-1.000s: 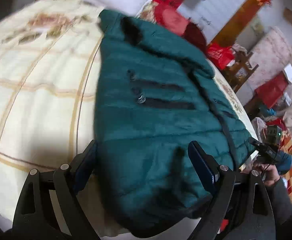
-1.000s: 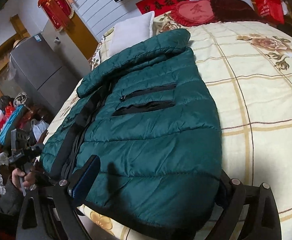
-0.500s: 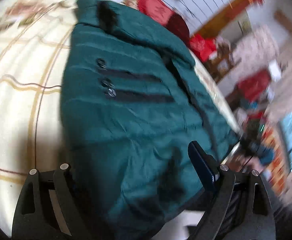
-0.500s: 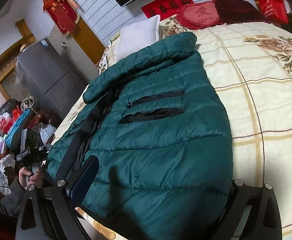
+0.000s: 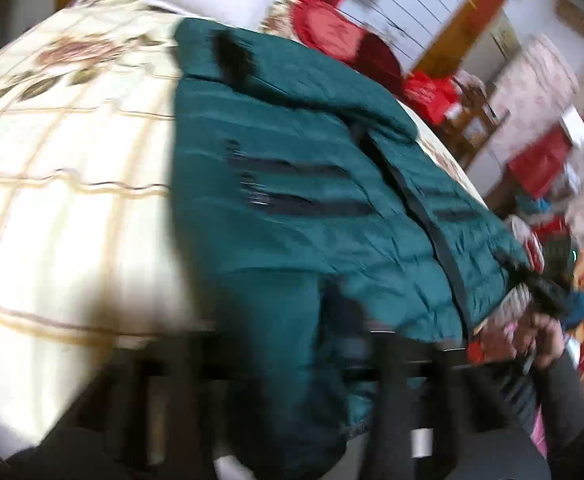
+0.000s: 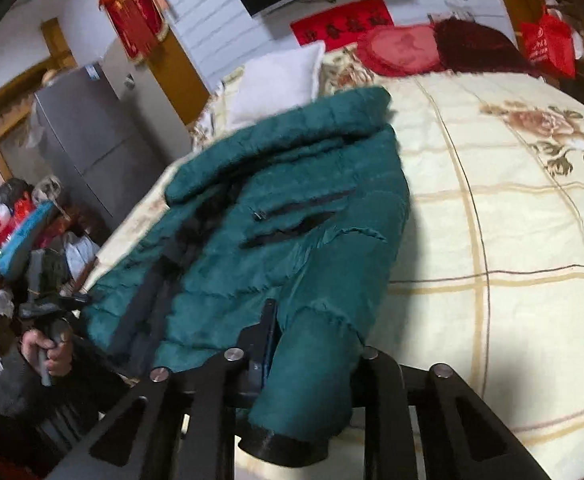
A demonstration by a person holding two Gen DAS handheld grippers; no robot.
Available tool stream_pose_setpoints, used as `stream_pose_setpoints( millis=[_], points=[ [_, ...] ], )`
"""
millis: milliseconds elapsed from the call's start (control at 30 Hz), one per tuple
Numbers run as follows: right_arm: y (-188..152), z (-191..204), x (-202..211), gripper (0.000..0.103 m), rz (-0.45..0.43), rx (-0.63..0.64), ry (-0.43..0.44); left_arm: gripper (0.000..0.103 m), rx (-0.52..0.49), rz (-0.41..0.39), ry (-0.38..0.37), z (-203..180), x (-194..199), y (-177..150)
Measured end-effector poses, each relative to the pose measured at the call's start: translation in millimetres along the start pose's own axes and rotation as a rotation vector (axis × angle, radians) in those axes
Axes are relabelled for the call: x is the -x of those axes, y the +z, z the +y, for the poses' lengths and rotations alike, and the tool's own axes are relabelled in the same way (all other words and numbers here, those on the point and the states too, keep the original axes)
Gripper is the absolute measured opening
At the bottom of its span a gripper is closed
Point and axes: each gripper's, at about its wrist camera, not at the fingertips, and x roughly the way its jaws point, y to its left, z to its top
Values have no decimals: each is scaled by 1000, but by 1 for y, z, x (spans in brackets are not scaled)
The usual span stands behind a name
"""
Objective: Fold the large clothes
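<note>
Jaws on both grippers, wide a second ago, now closing on jacket hem. Right gripper [image 6: 311, 364] pinches bunched hem of green jacket [image 6: 292, 216], fabric lifted off bed [image 6: 511, 240]. Left gripper [image 5: 331, 360] blurred, narrow, hem between fingers. Jacket lies spread ahead, collar toward white pillow [image 6: 280, 80].

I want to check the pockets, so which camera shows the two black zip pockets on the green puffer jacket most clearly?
The right wrist view: the two black zip pockets on the green puffer jacket are fairly sharp and unobstructed there. The left wrist view shows them too, but smeared by motion blur.
</note>
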Motion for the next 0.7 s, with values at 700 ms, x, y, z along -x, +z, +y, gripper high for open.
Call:
stream_pose_setpoints(
  millis=[700],
  points=[
    [-27,56,109,14,-311,-187,208,14,76,-293,-158,-3,133,1]
  ],
)
